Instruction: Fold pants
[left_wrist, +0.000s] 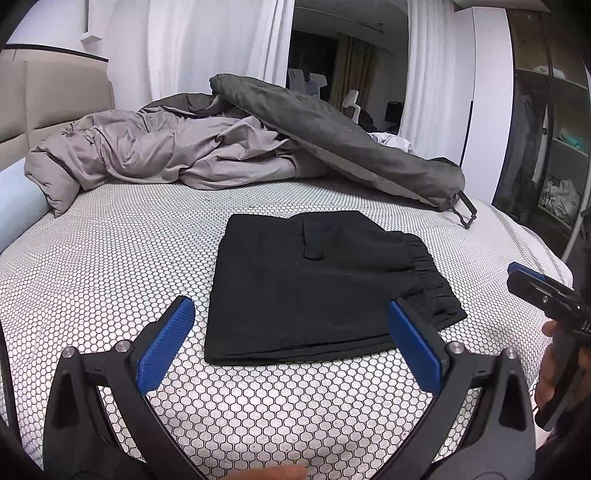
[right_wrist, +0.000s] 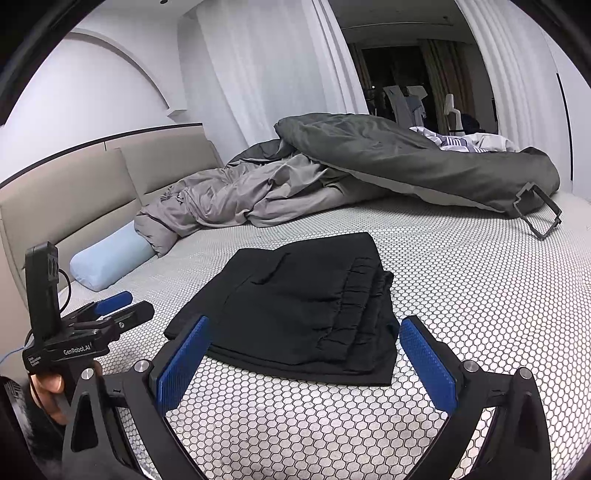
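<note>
Now both my left claw (left_wrist: 290, 343) and right claw (right_wrist: 304, 360) hover spread apart, empty, just short of the folded black pants (left_wrist: 317, 288) on the bed (left_wrist: 110, 258); risk: snagging the stacked waistband layers undoes the fold.

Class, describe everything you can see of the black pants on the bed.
The pants are plain black, of matte woven-looking cloth, folded into a flat, roughly rectangular stack of several layers. A gathered elastic waistband shows along the right side, and a pocket flap sits on top. They lie on the honeycomb-patterned mattress, apart from the grey duvet. Neither open hand-held gripper touches them.
</note>
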